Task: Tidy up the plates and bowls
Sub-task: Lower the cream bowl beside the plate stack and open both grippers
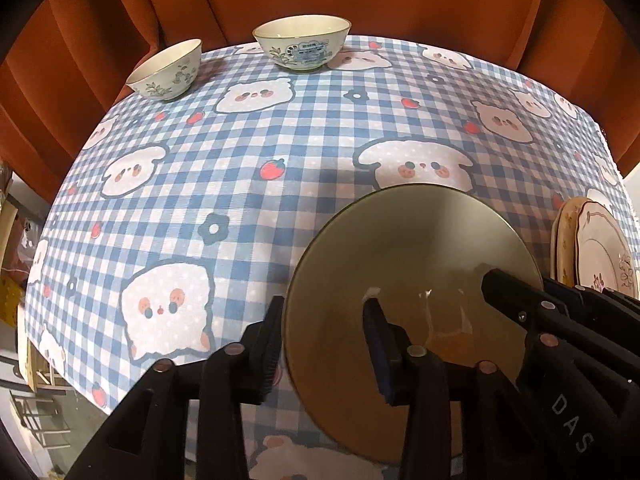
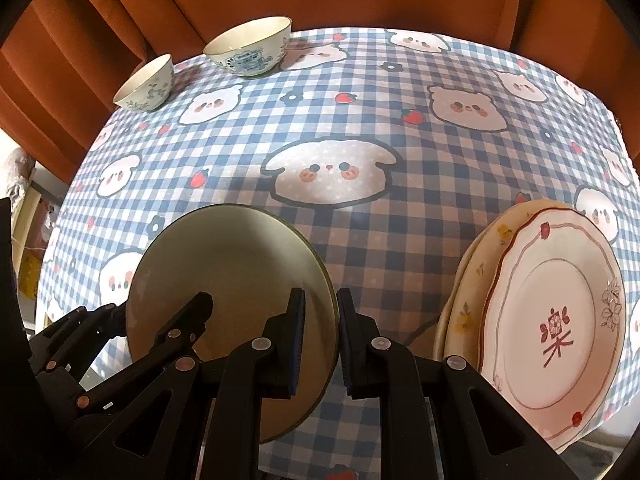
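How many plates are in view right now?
3. The olive plate sits between both tongs, near the table's front. The pink floral plate lies at the right, stacked on the cream plate. More could hide beneath that stack.

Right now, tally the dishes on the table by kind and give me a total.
Bowls: 2, the small floral bowl and the larger blue-patterned bowl
Plates: 3, the olive-green plate between the grippers, and the white flowered plate stacked on the cream plate
Total: 5
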### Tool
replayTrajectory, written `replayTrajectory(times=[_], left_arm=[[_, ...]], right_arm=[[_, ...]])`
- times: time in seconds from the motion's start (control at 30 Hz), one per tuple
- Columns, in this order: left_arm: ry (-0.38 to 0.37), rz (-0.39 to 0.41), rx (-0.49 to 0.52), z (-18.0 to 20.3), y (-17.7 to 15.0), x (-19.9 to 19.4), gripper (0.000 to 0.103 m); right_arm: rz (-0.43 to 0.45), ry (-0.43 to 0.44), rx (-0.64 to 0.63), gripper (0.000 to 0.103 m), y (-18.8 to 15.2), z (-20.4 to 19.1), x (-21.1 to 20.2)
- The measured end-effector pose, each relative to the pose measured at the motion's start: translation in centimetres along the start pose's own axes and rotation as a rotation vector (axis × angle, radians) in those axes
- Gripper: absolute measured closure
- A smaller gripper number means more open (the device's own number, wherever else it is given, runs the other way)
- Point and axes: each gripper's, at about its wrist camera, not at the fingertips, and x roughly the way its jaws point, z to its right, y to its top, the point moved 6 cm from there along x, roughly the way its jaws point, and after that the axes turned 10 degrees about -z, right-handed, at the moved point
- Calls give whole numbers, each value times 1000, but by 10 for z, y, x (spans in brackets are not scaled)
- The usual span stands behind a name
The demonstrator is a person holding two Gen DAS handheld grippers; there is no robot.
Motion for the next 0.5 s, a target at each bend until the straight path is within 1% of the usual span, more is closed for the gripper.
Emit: replayTrajectory(times=[0.03,0.07,0.1,0.13,0.17,0.23,0.4,0.5], left_arm=[[3,1,-3,-1,-1,-2,54],[-1,5,-5,-2,-1,-4,53],[-7,13,-6,-3,-1,-7,49],[-9,19,-6,-4,-1,-10,44],[-10,32,-4,-5,0,-14,43],[-15,48,2,-7,1,-20,39],[-38,82,31,-13,8,-31,32],[-58,95,55,-21,14,-35,31]], right_arm=[[0,1,2,83,-1,0,-1],[3,-2,2,80,-2,0,-4],[9,-3,3,77,-2,0,-6],[17,-7,5,67,-2,0,-9],[25,-13,6,52,-2,0,-12],[53,-31,4,37,-1,-2,-19],[104,-55,-1,37,4,-10,-34],[119,-59,15,37,7,-18,-37]])
